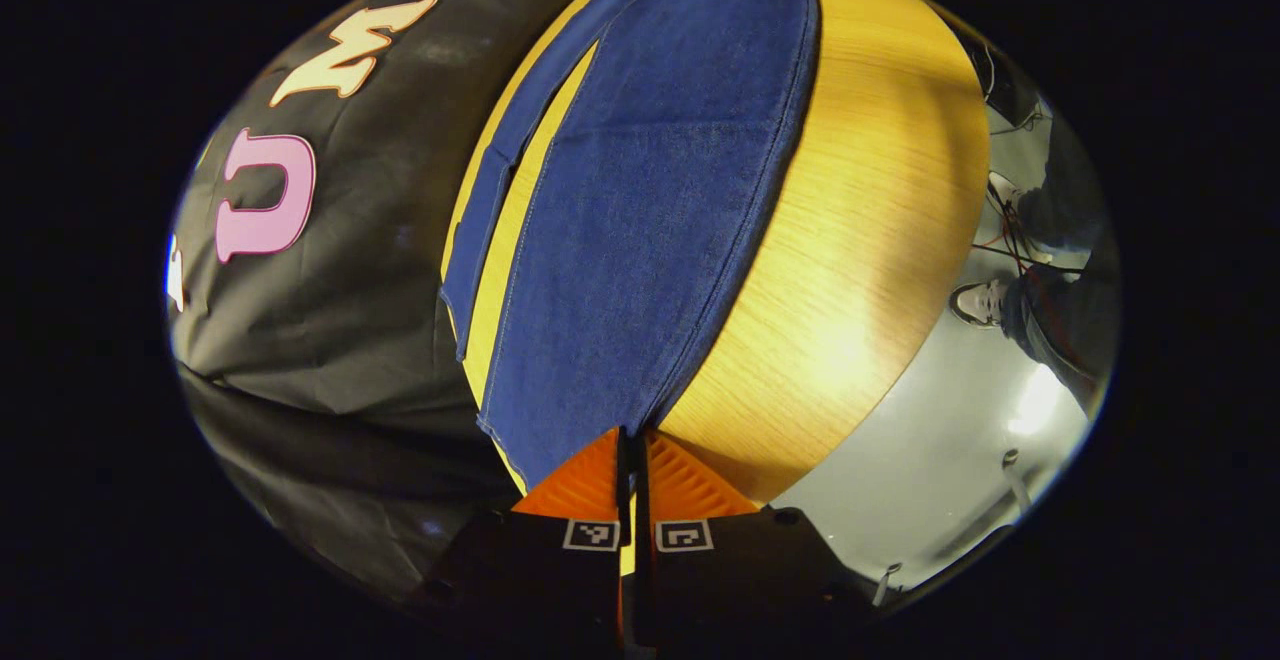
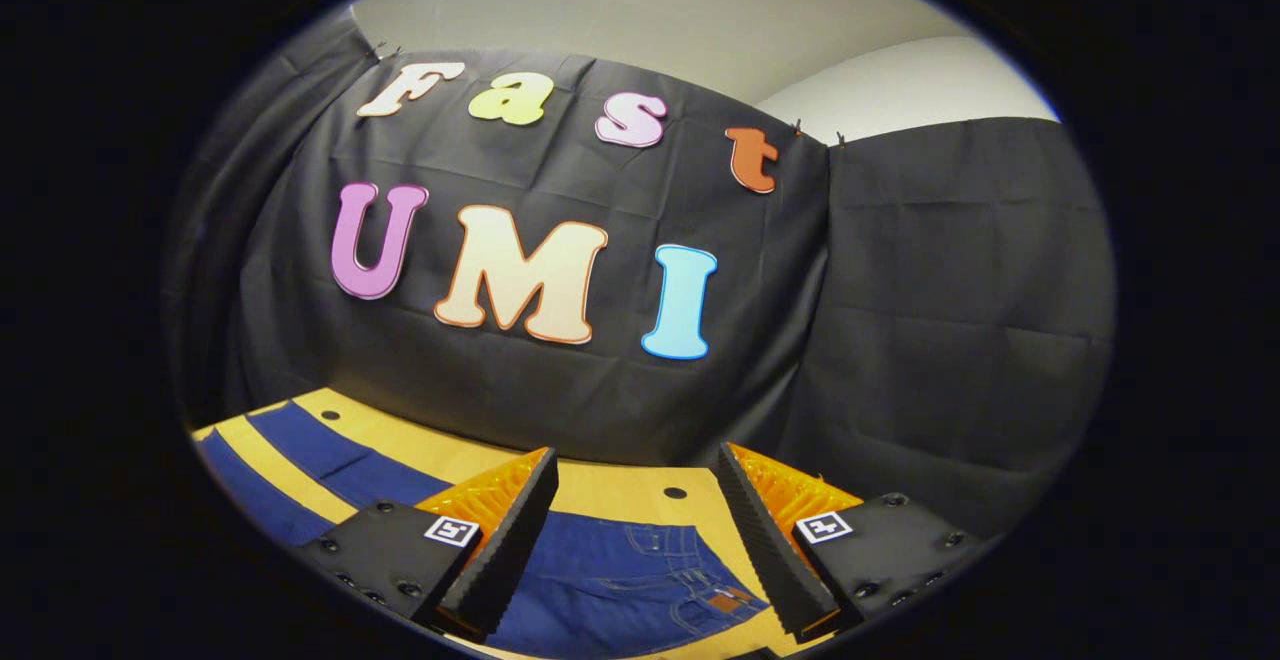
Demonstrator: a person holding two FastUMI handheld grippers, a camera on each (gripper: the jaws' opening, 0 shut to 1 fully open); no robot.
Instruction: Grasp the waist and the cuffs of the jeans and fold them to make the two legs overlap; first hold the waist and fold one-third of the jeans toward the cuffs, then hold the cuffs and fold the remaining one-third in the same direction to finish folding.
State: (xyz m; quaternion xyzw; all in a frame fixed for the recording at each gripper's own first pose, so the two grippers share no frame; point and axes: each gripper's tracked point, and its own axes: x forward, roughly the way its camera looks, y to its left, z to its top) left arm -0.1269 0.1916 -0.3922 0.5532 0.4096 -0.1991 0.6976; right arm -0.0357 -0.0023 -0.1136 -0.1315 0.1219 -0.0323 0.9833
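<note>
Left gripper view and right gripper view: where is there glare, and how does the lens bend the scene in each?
Left gripper view: bright glare on the wooden table and on the floor; the jeans and table bulge into a dome. Right gripper view: even, dim light, no glare; the wall cloth bows outward, and the jeans look sharp.

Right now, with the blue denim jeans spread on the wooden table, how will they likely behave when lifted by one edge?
The blue denim jeans lie flat, so they are probably floppy and will drape. The left gripper, jaws closed at a cuff edge, would likely drag the trailing leg across the smooth wooden table.
</note>
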